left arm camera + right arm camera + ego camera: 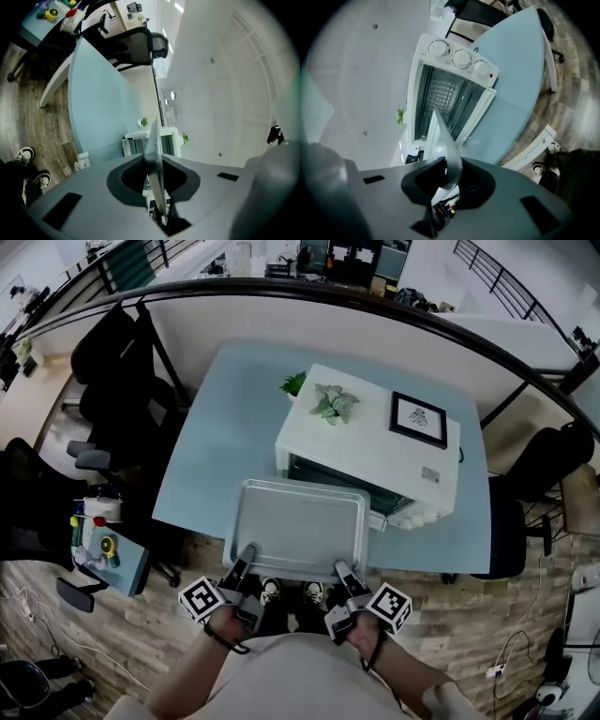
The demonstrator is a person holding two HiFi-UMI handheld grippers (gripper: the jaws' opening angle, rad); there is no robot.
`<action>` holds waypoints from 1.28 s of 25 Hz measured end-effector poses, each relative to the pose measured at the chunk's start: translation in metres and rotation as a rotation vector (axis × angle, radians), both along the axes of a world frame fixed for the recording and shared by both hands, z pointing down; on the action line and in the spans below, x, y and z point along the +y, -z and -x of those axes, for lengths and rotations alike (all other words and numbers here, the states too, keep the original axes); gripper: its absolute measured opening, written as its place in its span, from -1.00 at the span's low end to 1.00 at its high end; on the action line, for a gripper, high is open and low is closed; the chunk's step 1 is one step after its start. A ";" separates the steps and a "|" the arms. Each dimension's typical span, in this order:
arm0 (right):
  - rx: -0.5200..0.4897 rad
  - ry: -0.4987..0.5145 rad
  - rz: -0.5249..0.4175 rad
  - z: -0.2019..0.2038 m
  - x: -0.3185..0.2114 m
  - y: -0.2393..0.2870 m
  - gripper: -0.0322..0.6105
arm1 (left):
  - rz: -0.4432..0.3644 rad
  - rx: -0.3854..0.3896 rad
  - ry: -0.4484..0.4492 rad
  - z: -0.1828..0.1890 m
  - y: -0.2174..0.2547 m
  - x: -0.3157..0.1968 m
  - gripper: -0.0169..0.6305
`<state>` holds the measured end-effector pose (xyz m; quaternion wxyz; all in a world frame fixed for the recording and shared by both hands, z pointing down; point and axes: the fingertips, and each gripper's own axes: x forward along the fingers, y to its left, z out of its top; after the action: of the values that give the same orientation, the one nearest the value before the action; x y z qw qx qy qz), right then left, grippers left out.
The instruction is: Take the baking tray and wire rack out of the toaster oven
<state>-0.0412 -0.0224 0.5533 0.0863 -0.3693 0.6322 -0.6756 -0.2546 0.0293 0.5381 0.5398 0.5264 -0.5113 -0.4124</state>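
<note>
A shiny metal baking tray [298, 526] hangs level in front of the white toaster oven [370, 442], out past the table's near edge. My left gripper [246, 561] is shut on the tray's near rim at its left corner. My right gripper [343, 574] is shut on the same rim at the right corner. In the left gripper view the tray's edge [153, 159] runs straight up between the jaws. In the right gripper view the tray's rim [446, 145] sits between the jaws, and beyond it the oven's open mouth shows a wire rack [440, 96] inside.
The oven stands on a pale blue table [202, 456], with its door [375, 519] dropped open. A small plant [334, 401] and a framed picture [418, 418] rest on the oven's top. Black office chairs [112, 381] stand at the left and right. My shoes [291, 592] show on the wooden floor below.
</note>
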 end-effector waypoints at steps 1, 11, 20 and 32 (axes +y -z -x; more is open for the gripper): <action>-0.001 0.021 0.002 0.009 0.001 -0.001 -0.71 | 0.002 -0.003 0.020 0.008 -0.001 0.006 -0.77; -0.021 0.264 0.056 0.109 0.022 -0.015 -0.72 | 0.051 -0.029 0.272 0.089 -0.013 0.078 -0.77; -0.008 0.420 0.063 0.177 0.030 -0.020 -0.72 | 0.060 -0.043 0.437 0.136 -0.018 0.118 -0.77; 0.099 0.508 0.029 0.248 -0.008 -0.064 -0.71 | 0.154 -0.055 0.515 0.191 -0.073 0.104 -0.75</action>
<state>-0.2889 -0.0308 0.6178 -0.1225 -0.2323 0.6983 -0.6659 -0.4455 0.1334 0.6113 0.4414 0.3474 -0.6728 -0.4814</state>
